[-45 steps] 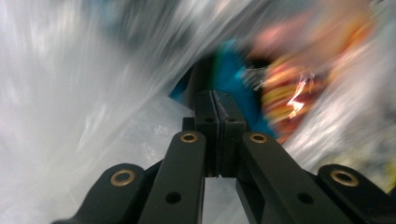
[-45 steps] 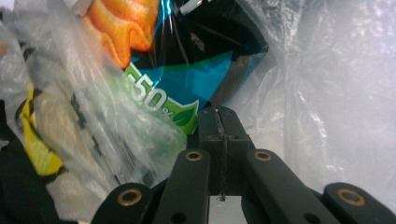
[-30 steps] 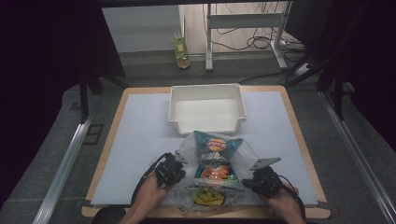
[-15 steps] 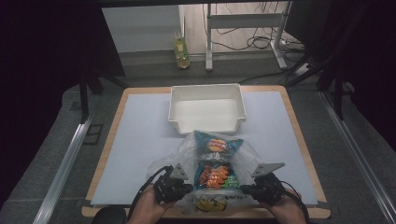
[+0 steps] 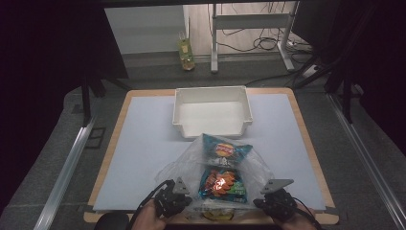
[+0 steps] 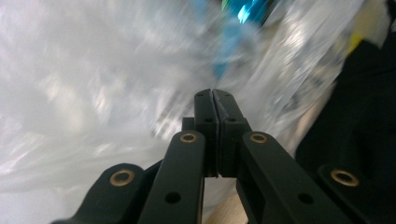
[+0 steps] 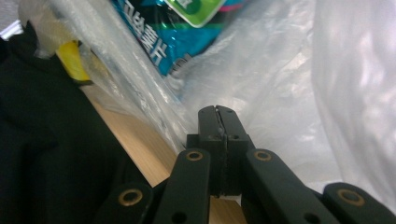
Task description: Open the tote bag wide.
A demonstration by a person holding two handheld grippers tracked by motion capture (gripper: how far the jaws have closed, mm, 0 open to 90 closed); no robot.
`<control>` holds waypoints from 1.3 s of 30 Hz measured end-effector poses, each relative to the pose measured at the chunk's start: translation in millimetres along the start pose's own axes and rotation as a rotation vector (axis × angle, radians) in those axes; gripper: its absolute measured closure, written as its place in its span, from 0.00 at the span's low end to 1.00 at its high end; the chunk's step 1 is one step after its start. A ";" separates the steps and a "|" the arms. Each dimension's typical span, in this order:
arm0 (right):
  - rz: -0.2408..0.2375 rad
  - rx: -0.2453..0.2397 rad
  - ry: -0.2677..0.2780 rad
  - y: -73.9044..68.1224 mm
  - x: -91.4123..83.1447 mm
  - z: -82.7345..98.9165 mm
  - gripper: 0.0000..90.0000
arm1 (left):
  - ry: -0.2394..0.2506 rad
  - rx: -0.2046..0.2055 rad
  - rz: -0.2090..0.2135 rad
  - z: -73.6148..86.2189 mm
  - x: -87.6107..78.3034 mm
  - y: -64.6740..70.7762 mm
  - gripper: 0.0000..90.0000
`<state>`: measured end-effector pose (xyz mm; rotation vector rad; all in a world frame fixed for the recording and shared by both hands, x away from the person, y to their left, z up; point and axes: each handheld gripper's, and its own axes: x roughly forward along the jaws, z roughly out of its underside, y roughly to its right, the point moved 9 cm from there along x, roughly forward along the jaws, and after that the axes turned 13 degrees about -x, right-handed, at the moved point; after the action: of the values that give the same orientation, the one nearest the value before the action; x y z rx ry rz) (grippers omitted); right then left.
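Observation:
A clear plastic bag (image 5: pixel 191 165) lies at the table's front edge. It holds a teal snack packet (image 5: pixel 224 149), a second teal packet with orange print (image 5: pixel 221 182) and a yellow packet (image 5: pixel 213 216). My left gripper (image 5: pixel 187 203) is shut on the bag's left bottom corner, and the film bunches round its closed jaws (image 6: pixel 214 95). At the right bottom corner my right gripper (image 5: pixel 257 203) is shut on the film (image 7: pixel 280 70), jaws pressed together (image 7: pixel 218 112). The blue packet (image 7: pixel 154 32) lies just beyond it.
A white open bin (image 5: pixel 179 115) stands empty behind the bag, mid-table. The table's wooden front edge (image 7: pixel 135 144) runs right under the grippers. A bottle (image 5: pixel 186 50) stands on the floor beyond the table.
Both grippers have moved back toward the front edge, drawing the bag and its packets with them, away from the bin.

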<state>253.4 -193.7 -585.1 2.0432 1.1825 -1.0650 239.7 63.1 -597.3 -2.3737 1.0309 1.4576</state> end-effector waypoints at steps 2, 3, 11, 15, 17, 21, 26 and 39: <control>0.006 0.009 -0.003 2.3 -2.3 3.5 1.00 | 0.010 -0.013 0.009 1.0 -0.5 -1.7 0.99; 0.009 0.013 -0.005 3.2 -3.4 5.3 1.00 | 0.012 -0.014 0.008 1.0 -0.5 -1.9 0.99; -0.002 0.042 0.078 3.2 -19.2 -4.1 0.99 | 0.070 -0.032 0.083 -9.2 -24.3 7.5 0.98; -0.019 0.037 0.144 1.3 -27.8 -22.5 0.99 | 0.118 0.002 0.115 -29.7 -42.2 21.2 0.96; -0.035 0.025 0.171 -1.9 -30.1 -34.1 0.99 | 0.145 0.024 0.127 -42.8 -44.6 29.5 0.96; -0.049 -0.025 0.204 -7.5 -23.0 -56.4 0.99 | 0.167 0.064 0.161 -60.8 -31.3 43.9 0.96; -0.099 -0.060 0.154 -19.9 2.2 -54.5 0.99 | 0.111 0.082 0.175 -52.3 -1.5 53.0 0.98; -0.058 -0.024 0.035 -10.8 11.7 -15.3 0.99 | -0.006 0.039 0.035 -18.7 13.4 23.1 0.99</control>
<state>252.9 -171.8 -587.4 2.0280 1.2735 -1.0412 242.3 30.8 -594.4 -2.3343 1.0938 1.4423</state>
